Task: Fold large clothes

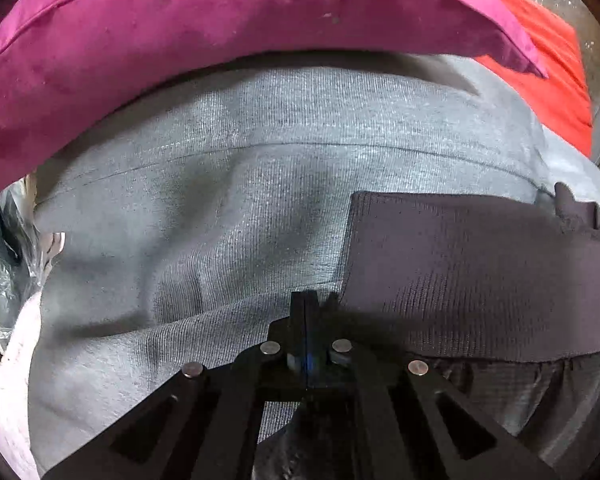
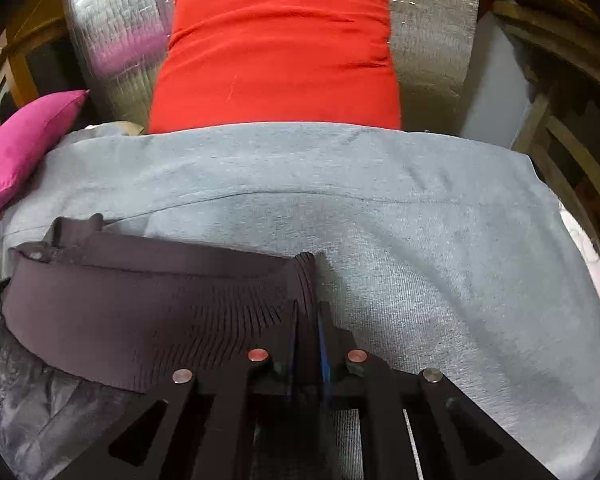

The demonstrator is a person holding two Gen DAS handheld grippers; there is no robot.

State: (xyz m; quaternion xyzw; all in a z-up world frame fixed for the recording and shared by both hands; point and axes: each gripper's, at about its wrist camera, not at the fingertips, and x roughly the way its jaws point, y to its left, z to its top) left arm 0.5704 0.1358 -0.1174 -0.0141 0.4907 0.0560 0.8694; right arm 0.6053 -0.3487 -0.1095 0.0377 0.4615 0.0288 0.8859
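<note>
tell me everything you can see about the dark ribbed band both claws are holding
The dark purplish-grey ribbed knit band looks like the stretchy waistband or hem of a garment, with thin shiny dark fabric hanging below it. It is pulled fairly taut between the left claw, shut on one end, and the right claw, shut on the other, where the ribs bunch. It sits over the grey knit cloth; a small flap sticks up at one upper corner.

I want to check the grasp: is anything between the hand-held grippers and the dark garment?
Nothing visible. The left hand-held gripper and the right one each pinch the dark garment's ribbed band directly.
</note>
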